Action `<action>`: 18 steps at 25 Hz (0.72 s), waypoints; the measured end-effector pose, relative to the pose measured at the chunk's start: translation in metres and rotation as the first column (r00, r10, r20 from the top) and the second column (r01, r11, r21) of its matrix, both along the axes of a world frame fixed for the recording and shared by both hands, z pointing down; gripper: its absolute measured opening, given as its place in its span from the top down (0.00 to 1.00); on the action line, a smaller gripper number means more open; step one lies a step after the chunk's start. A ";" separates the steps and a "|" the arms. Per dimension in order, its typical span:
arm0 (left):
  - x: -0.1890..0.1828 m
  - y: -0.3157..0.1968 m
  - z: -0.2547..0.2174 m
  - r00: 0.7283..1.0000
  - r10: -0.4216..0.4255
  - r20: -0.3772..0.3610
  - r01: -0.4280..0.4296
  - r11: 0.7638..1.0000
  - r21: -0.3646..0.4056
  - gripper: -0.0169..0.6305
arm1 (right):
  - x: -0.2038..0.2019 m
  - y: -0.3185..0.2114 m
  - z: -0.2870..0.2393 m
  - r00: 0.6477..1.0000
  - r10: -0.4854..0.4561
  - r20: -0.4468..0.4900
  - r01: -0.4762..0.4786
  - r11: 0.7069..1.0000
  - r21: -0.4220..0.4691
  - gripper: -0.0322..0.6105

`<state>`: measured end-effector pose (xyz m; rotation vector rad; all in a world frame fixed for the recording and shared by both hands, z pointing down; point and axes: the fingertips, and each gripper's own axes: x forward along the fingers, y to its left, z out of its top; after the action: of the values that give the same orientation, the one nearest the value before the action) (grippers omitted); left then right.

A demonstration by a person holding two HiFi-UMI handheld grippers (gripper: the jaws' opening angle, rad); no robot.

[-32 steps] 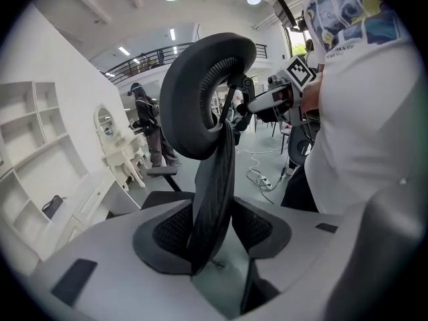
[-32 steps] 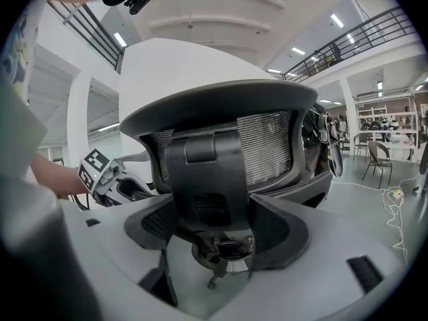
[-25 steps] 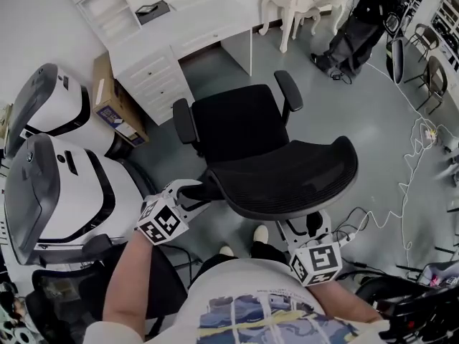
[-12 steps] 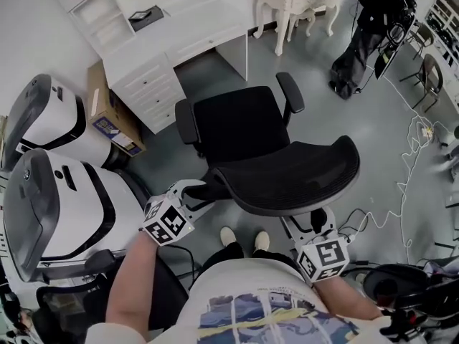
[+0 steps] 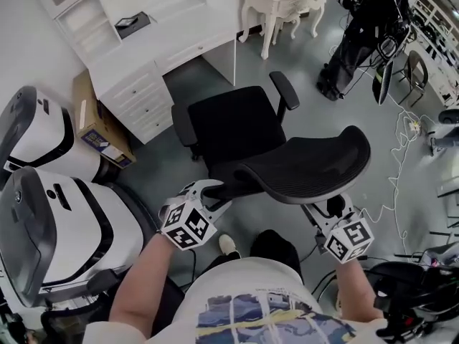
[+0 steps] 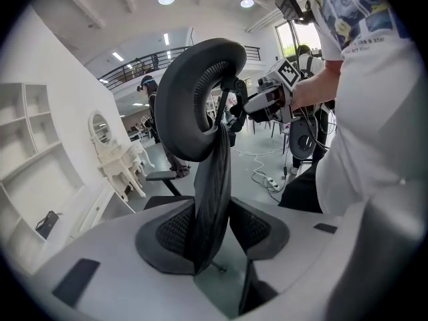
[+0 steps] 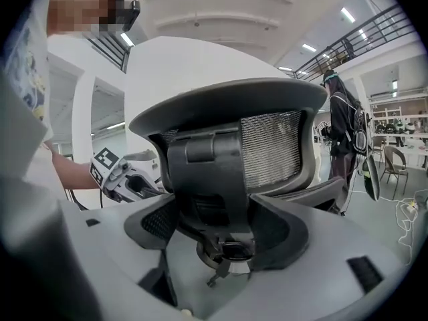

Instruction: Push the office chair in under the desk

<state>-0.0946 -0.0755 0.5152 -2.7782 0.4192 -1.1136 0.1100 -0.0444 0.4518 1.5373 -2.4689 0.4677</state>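
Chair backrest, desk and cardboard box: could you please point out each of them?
backrest (image 5: 315,165), head view, on the middle of its mesh.
desk (image 5: 172,38), head view, on its bare white top.
box (image 5: 86,110), head view, on its brown top face.

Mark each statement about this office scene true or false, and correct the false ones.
1. The office chair is already tucked under the desk. False: it stands on open floor in front of the desk.
2. The chair's seat faces the desk, with its backrest toward the person. True.
3. The left gripper has the backrest's edge between its jaws. True; those jaws have just been closing on it.
4. The right gripper hangs free of the chair. False: its jaws are closed on the rear of the backrest.
5. A cardboard box sits on the desk. False: it is on the floor beside the desk's drawers.
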 end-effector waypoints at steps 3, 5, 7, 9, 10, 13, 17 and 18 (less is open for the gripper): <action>0.007 -0.009 -0.001 1.000 -0.001 -0.003 0.001 1.000 -0.004 0.71 | 0.007 -0.010 -0.001 1.000 -0.011 0.001 0.011 1.000 -0.008 0.43; 0.013 -0.013 -0.002 1.000 -0.003 -0.001 0.003 1.000 -0.012 0.71 | 0.012 -0.016 -0.003 1.000 -0.027 -0.004 0.027 0.999 -0.022 0.43; 0.018 -0.018 -0.004 1.000 -0.002 0.001 0.002 1.000 -0.016 0.71 | 0.018 -0.023 -0.005 0.999 -0.038 -0.004 0.038 0.999 -0.022 0.43; 0.022 -0.024 -0.004 1.000 0.000 0.003 0.000 1.000 -0.022 0.71 | 0.021 -0.030 -0.005 0.999 -0.045 -0.002 0.045 0.999 -0.015 0.43; 0.023 -0.027 -0.003 1.000 -0.001 0.003 0.001 1.000 -0.026 0.72 | 0.023 -0.034 -0.005 0.999 -0.048 -0.002 0.048 0.999 -0.013 0.43; 0.027 -0.036 -0.001 1.000 -0.007 0.007 0.008 0.999 -0.037 0.72 | 0.027 -0.046 -0.003 0.998 -0.063 -0.007 0.063 0.998 -0.016 0.43; 0.035 -0.047 -0.001 1.000 -0.020 0.011 0.020 0.999 -0.046 0.72 | 0.035 -0.063 -0.003 0.996 -0.088 -0.013 0.088 0.996 -0.013 0.43; 0.038 -0.050 -0.001 1.000 -0.022 0.011 0.023 0.999 -0.049 0.73 | 0.038 -0.067 -0.003 0.996 -0.094 -0.013 0.093 0.996 -0.014 0.43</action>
<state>-0.0565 -0.1250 0.5146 -2.8152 0.4283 -1.1590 0.1479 -0.1113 0.4487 1.4077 -2.5088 0.4554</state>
